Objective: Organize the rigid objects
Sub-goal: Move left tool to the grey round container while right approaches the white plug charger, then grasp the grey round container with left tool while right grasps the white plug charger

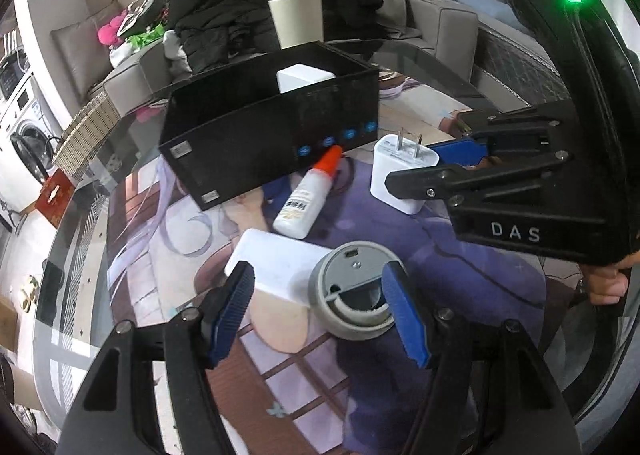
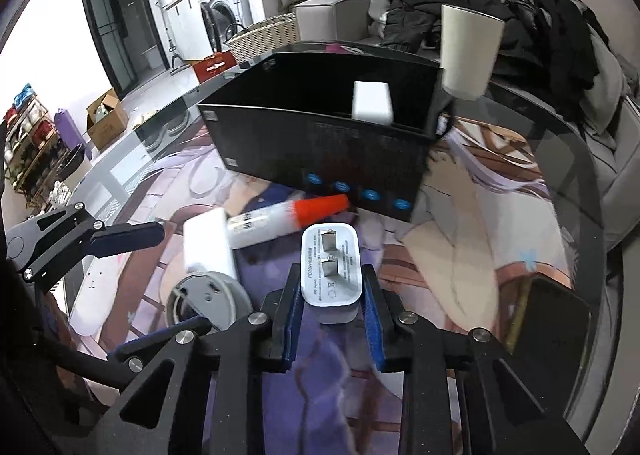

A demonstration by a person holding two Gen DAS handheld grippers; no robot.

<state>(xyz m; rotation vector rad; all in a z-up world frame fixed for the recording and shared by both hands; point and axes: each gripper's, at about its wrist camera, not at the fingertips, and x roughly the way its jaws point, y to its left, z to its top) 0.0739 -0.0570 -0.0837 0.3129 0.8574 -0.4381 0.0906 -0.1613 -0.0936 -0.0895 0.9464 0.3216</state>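
A white charger (image 2: pixel 331 275) is clamped between the closed jaws of the right gripper (image 2: pixel 332 319) near the black box (image 2: pixel 320 143) at mid-tabletop, while the left gripper (image 1: pixel 320 311) is held wide open around a grey disc (image 1: pixel 352 291).

both wrist views look closely down, sharing the black box (image 1: pixel 272 127).
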